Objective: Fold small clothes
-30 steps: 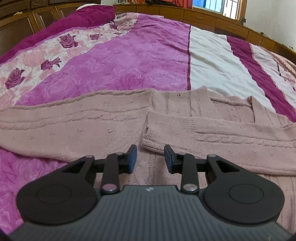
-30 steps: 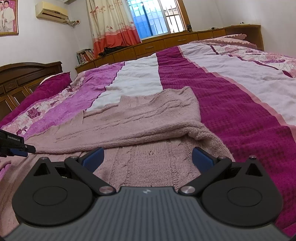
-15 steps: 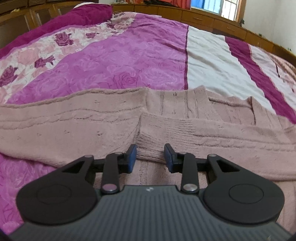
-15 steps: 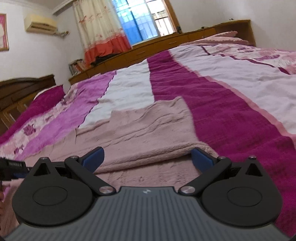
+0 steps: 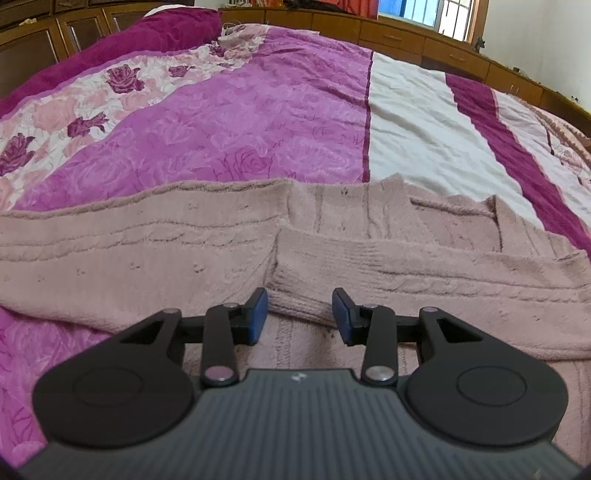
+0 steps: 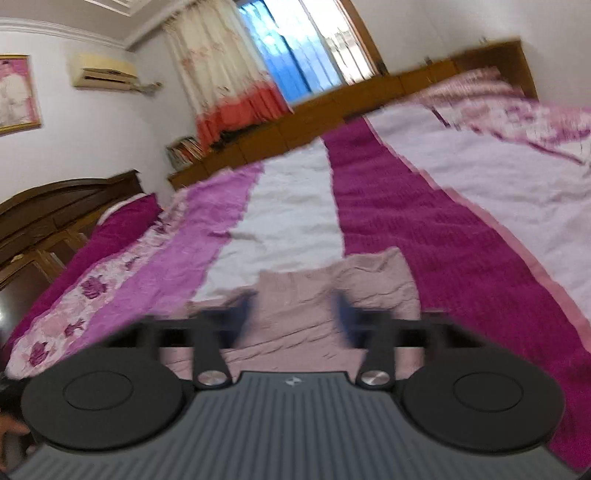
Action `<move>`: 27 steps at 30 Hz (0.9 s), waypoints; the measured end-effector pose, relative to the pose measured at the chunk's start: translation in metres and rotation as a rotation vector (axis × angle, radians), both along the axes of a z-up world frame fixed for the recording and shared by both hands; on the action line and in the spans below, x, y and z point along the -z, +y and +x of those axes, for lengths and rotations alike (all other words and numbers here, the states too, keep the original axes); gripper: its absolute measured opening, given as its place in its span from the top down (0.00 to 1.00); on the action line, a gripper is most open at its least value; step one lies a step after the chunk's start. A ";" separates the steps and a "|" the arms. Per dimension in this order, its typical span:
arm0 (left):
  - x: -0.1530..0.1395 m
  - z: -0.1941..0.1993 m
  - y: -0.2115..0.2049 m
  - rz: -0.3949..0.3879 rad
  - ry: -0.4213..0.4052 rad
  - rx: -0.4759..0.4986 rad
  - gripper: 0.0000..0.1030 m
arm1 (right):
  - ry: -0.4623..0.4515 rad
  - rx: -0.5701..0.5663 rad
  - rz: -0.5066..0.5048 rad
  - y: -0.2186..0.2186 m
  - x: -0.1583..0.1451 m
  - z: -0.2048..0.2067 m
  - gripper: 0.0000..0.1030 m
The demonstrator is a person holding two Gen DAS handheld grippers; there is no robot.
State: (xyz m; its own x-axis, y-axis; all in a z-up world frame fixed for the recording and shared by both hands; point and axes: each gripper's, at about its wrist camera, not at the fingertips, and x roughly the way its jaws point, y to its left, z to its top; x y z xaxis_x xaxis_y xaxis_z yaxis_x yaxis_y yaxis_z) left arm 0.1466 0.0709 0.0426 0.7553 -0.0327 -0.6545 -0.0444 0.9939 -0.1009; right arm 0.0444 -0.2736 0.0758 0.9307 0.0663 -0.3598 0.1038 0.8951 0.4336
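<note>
A dusty-pink knitted sweater (image 5: 184, 258) lies flat on the bed, one sleeve folded across its body with the ribbed cuff (image 5: 295, 295) near the middle. My left gripper (image 5: 299, 314) is open, low over the sweater, its blue pads on either side of that cuff. In the blurred right wrist view the sweater (image 6: 295, 302) lies ahead and below. My right gripper (image 6: 295, 314) is open and empty, its jaws narrower than before, raised and tilted above the sweater's right side.
The bed carries a quilt of purple, white and magenta stripes (image 5: 258, 129) with a rose print at the left. A dark wooden headboard (image 6: 55, 206) is at the left, low wooden cabinets (image 5: 406, 33) run along the far side under a curtained window (image 6: 288, 55).
My right gripper has lifted and tilted away from the sweater and its jaws have narrowed. My left gripper has crept forward so the folded sleeve's cuff sits between its pads.
</note>
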 end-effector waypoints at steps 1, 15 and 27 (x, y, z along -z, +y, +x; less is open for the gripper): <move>-0.001 0.000 0.000 -0.005 -0.005 0.000 0.61 | 0.026 0.015 0.006 -0.006 0.004 0.012 0.88; 0.011 0.010 0.000 0.026 0.026 -0.023 0.61 | 0.227 0.026 -0.105 -0.020 0.051 0.109 0.90; 0.007 0.010 0.002 0.018 0.037 -0.013 0.61 | 0.241 0.071 -0.102 -0.028 0.047 0.121 0.89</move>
